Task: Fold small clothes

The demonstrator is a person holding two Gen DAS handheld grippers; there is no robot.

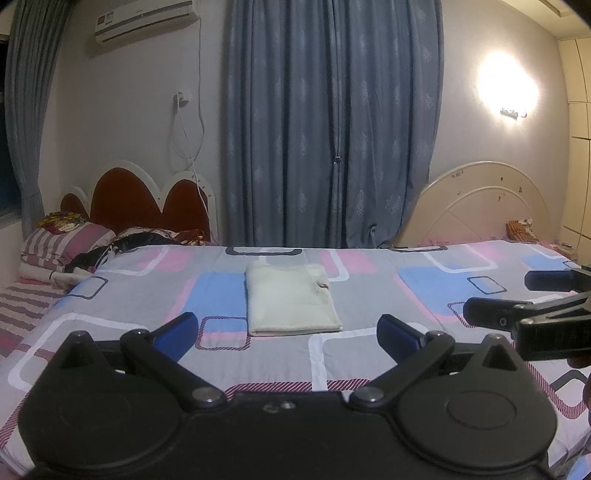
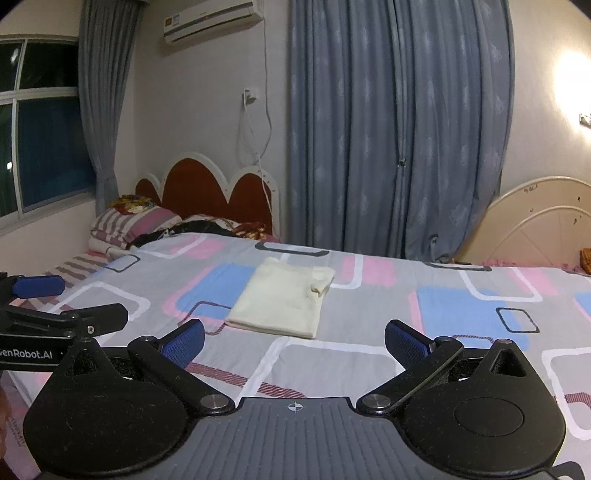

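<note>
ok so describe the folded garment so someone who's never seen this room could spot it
Start at the big bed with the grey, pink and blue rectangle-patterned sheet, in front of the blue-grey curtains. Near its middle lies a cream garment, folded into a neat rectangle. It is the only plain, pale thing on that patterned sheet.

We see a patterned bedsheet (image 1: 369,295) spread wide, striped pillows (image 1: 62,243) far left below a red headboard (image 1: 144,199), blue curtains (image 1: 332,129) behind, an air conditioner (image 1: 144,20) high left, and a cream headboard (image 1: 480,203) far right.
</note>
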